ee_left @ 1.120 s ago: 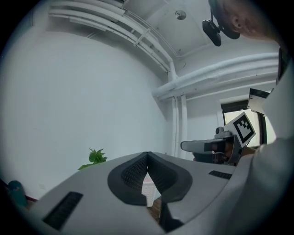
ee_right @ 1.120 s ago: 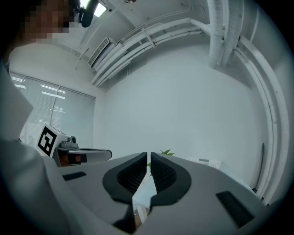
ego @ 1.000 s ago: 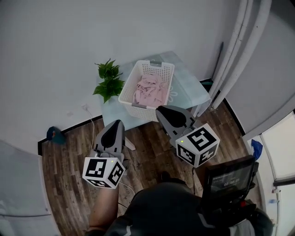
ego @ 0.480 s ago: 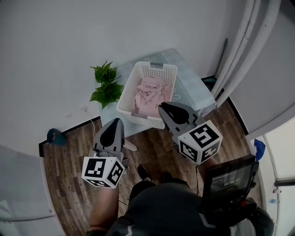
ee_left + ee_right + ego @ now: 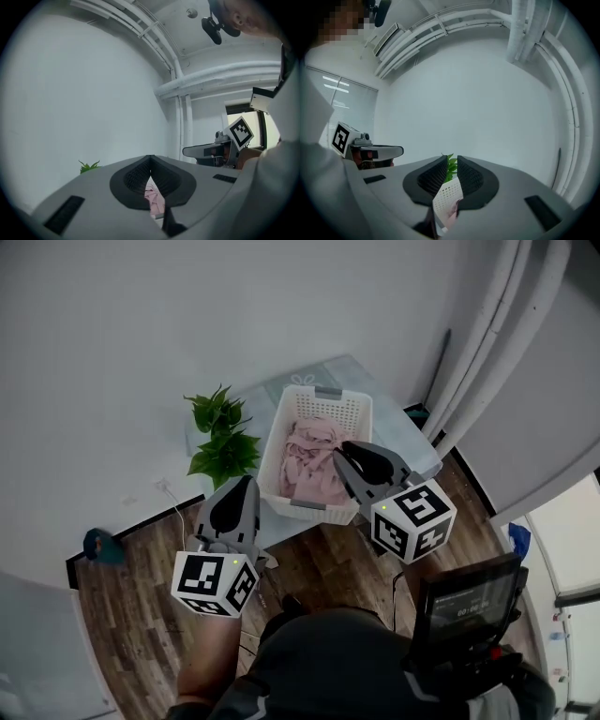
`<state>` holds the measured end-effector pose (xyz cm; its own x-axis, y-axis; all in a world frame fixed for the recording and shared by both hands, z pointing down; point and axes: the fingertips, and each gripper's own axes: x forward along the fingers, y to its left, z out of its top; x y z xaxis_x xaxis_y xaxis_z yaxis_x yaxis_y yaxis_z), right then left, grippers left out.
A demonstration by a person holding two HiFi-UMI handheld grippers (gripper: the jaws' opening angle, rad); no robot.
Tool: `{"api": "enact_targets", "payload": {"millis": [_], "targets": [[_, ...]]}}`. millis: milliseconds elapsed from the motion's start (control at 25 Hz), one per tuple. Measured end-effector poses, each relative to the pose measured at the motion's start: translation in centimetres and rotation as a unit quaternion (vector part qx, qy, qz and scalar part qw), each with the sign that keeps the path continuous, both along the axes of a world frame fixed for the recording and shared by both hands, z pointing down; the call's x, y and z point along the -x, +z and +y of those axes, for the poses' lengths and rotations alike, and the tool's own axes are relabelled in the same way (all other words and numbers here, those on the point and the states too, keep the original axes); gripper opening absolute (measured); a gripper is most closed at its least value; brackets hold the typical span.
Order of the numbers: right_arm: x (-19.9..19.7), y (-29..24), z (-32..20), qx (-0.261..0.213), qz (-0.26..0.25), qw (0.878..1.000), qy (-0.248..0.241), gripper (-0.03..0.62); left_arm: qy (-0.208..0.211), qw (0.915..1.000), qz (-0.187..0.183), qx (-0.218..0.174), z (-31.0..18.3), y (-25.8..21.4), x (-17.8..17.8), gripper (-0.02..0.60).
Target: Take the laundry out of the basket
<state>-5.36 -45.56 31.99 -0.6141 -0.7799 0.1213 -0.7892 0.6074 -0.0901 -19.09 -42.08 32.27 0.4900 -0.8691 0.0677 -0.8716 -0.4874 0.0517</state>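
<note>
Head view, looking steeply down: a white laundry basket (image 5: 274,451) sits on a pale tabletop (image 5: 398,427) pushed against the wall, and the pink laundry (image 5: 314,460) lies crumpled inside it, filling the bottom. A green potted plant (image 5: 222,437) stands just beside the basket's left wall. The floor (image 5: 122,615) is dark wood planks, with a small blue object (image 5: 98,545) lying on it near the wall.

The person (image 5: 328,662) stands in front of the tabletop with a claw in each hand. The right claw (image 5: 345,448) reaches out over the basket's near right corner, its tip above the edge of the laundry but not touching it. The left claw (image 5: 246,482) is held further back, over the tabletop's near left corner, next to the plant and clear of the basket.

Left gripper view: the two jaw tips meet at the top, so this claw is closed, with nothing pinched; a strip of pink cloth shows far beyond, through the gap lower down.

Right gripper view: a narrow slit separates the jaws, which are opening. Nothing sits between them; the basket's perforated wall and the plant's leaves show through the slit, well beyond.
</note>
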Motion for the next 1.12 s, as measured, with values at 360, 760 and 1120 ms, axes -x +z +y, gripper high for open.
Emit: {"api": "enact_targets", "payload": {"millis": [360,760,1120], "targets": [[2.2,1.8,-4.3,0.028,0.047,0.998,0.044,0.183,0.029,0.9994,0.017,0.006,-4.0,0.9,3.9,0.003],[2.6,9.3,-12.5,0.126,0.096,0.987,0.035,0.386,0.014,0.9994,0.013,0.030,-8.7,2.8,4.3,0.003],[2.9,19.9,-19.4,0.274,0.139,0.951,0.019,0.474,0.001,0.9987,-0.004,0.051,-13.4,5.2,4.0,0.003]]}}
